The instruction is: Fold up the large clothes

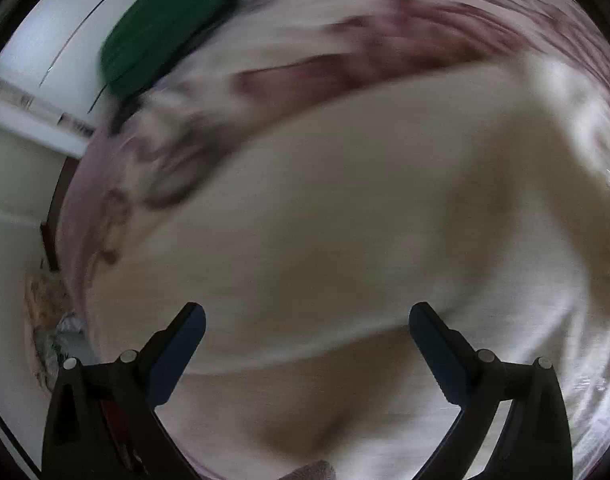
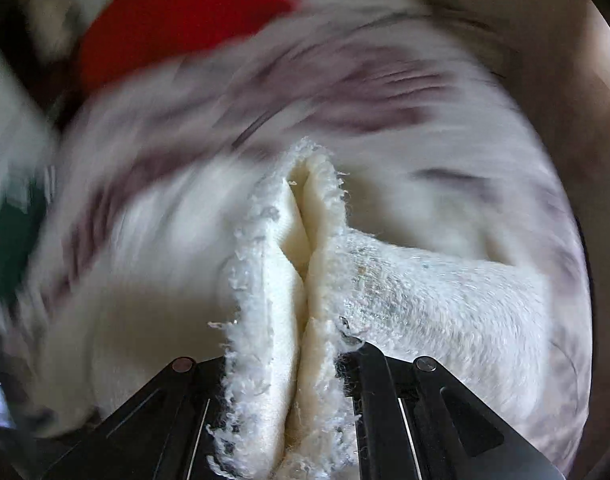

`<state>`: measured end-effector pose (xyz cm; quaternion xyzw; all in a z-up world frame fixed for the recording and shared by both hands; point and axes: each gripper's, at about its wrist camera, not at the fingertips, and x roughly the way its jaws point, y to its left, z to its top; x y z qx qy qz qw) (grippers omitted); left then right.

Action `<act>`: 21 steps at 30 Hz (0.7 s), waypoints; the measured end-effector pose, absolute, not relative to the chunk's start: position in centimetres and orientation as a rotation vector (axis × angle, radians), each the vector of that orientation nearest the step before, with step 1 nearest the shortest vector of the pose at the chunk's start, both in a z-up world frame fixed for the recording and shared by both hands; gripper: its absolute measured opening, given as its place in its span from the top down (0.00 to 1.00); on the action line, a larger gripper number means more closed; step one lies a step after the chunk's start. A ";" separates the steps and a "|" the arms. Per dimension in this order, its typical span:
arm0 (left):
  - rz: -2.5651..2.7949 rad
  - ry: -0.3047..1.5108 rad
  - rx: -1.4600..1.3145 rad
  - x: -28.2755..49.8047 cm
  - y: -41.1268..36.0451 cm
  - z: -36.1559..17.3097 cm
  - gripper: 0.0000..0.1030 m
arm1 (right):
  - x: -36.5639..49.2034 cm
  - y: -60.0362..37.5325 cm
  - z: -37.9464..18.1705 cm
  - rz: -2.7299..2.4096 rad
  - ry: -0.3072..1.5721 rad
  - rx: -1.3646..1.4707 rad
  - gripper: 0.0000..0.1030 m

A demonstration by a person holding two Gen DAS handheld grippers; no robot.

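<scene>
Right now my right gripper (image 2: pixel 305 360) is clamped on a bunched fold of the cream fleece (image 2: pixel 425 300), whose fuzzy edge stands up between the jaws and fills the middle of the right wrist view. On the other side, my left gripper (image 1: pixel 305 320) hangs with its jaws spread wide and nothing between them, just above the same fleece (image 1: pixel 345 220), which lies spread over the patterned sheet (image 1: pixel 385 52). Both views are heavily blurred, so I cannot make out the sheet's dark purplish markings in detail. A green garment (image 1: pixel 165 28) lies at the sheet's far left, and a red cloth (image 2: pixel 177 12) sits at the far side.
</scene>
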<state>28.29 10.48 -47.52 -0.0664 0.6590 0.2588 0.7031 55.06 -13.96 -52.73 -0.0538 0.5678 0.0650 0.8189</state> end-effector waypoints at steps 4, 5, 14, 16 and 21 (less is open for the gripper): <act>0.630 1.482 -0.262 23.3 17.5 -47.4 0.00 | 55.6 -4.3 -60.1 0.137 1.355 -0.235 0.86; 0.637 1.482 -0.307 21.8 19.1 -47.4 0.00 | 55.6 -3.8 -60.8 0.127 1.381 -0.211 0.76; 0.463 1.351 -1.112 10.7 26.9 -53.3 0.00 | 50.0 -9.1 -55.8 0.248 1.367 0.239 0.24; 0.446 1.260 -1.268 10.3 27.5 -55.4 0.00 | 49.3 -10.1 -55.8 0.207 1.377 0.224 0.24; 0.694 1.033 -1.425 9.6 28.9 -55.6 0.25 | 50.2 -15.2 -54.3 0.107 1.430 0.273 0.24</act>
